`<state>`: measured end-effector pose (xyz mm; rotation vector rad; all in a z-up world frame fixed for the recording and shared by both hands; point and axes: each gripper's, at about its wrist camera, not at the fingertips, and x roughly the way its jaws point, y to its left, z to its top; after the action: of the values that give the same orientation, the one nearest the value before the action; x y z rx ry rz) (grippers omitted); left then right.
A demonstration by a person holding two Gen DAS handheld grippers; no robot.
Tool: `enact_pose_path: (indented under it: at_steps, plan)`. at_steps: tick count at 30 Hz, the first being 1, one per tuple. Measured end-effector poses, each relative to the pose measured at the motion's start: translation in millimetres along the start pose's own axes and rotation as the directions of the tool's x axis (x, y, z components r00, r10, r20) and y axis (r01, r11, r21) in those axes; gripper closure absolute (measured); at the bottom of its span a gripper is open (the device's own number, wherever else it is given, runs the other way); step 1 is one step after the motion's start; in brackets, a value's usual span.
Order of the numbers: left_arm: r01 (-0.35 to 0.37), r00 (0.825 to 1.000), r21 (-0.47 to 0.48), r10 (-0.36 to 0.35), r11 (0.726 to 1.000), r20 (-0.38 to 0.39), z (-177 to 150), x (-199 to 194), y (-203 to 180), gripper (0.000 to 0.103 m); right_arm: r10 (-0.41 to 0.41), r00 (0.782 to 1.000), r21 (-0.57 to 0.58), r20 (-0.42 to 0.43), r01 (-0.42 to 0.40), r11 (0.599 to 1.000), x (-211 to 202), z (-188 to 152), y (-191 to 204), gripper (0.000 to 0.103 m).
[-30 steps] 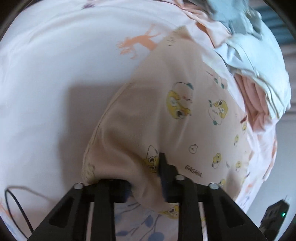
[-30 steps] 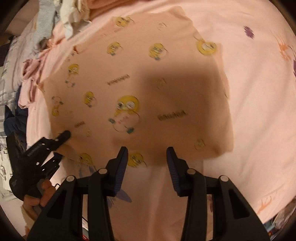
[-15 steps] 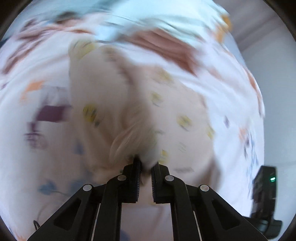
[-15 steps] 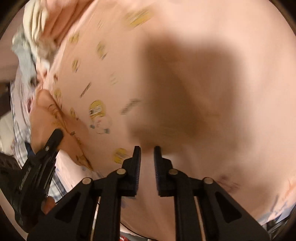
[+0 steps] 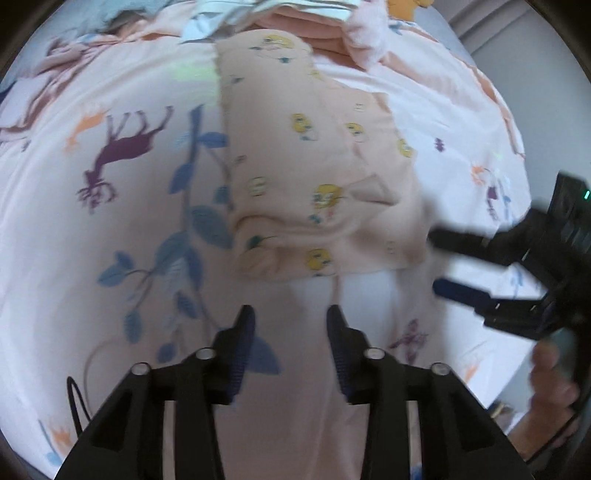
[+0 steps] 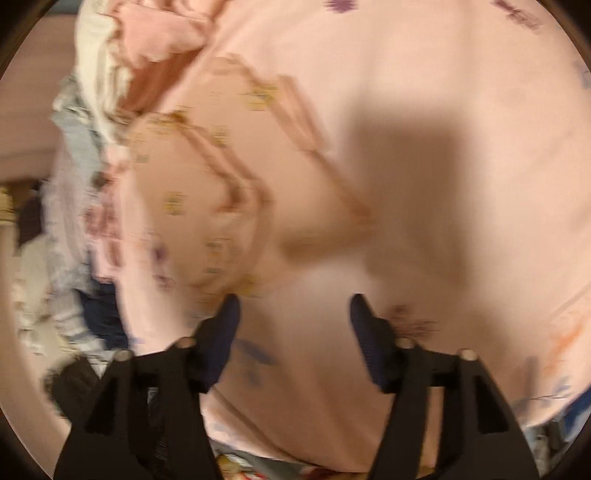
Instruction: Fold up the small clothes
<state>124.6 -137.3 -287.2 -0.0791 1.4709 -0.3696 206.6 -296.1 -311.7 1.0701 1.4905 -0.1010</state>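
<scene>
- Your left gripper [image 5: 291,325] is hovering with fingers spread and just opened, nothing between them.
- Your right gripper [image 6: 293,317] is likewise spread, empty.
- The peach garment [image 5: 317,177] is lying folded on the bed sheet [image 5: 92,221].

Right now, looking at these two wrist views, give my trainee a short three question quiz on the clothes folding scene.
1. True or false: the left gripper is clamped on the peach garment.
2. Multiple choice: what is printed on the peach garment? A) yellow cartoon birds B) red stripes C) green stars
3. Short answer: where does the pile of other clothes lie relative to the peach garment in the left wrist view?

Key
1. False. Its jaws have just been opening, nothing is between them, and the garment lies folded on the bedsheet ahead of them. The right gripper is empty too.
2. A
3. Beyond it, along the top edge of the view.
</scene>
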Motion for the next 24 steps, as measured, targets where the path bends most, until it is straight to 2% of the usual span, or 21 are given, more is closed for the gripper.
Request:
enact_pose_path:
  at_steps: [2, 8, 12, 16, 17, 19, 21, 22, 24]
  plan:
    - [-0.005, 1.000, -0.026, 0.004, 1.000, -0.016, 3, 5, 5, 0.064, 0.025, 1.000, 0.000, -0.011, -0.025, 1.000, 11, 0, 10, 0.040]
    - [-0.027, 0.999, -0.048, 0.028, 0.998, 0.026, 8, 11, 9, 0.064, 0.015, 1.000, -0.009, -0.023, -0.016, 1.000, 34, 26, 35, 0.039]
    - [-0.078, 0.997, 0.008, 0.078, 0.997, 0.020, 12, 21, 4, 0.064, -0.052, 0.998, 0.017, -0.018, 0.053, 0.998, 25, 33, 25, 0.038]
    - [-0.094, 0.996, 0.016, 0.094, 0.995, 0.004, 19, 31, 3, 0.064, -0.060, 0.998, 0.005, -0.004, 0.060, 0.998, 29, 40, 26, 0.039]
    - [-0.095, 0.995, 0.006, 0.095, 0.995, 0.001, 21, 34, 3, 0.064, -0.062, 0.998, 0.008, -0.004, 0.062, 0.998, 30, 41, 26, 0.042]
    - [-0.092, 0.996, -0.012, 0.091, 0.996, -0.006, 22, 36, 4, 0.064, -0.040, 0.999, -0.014, 0.005, 0.040, 0.999, 32, 42, 29, 0.057]
    - [-0.129, 0.991, -0.031, 0.128, 0.991, -0.028, 22, 44, 6, 0.064, -0.082, 0.996, -0.067, 0.018, 0.083, 0.994, 34, 42, 33, 0.090]
    - [-0.161, 0.986, -0.039, 0.159, 0.986, -0.042, 20, 47, 7, 0.064, -0.111, 0.993, -0.082, 0.032, 0.113, 0.990, 35, 42, 35, 0.090]
    - [-0.170, 0.984, -0.054, 0.167, 0.984, -0.057, 17, 52, 9, 0.064, -0.084, 0.996, -0.090, 0.043, 0.088, 0.992, 34, 41, 37, 0.093]
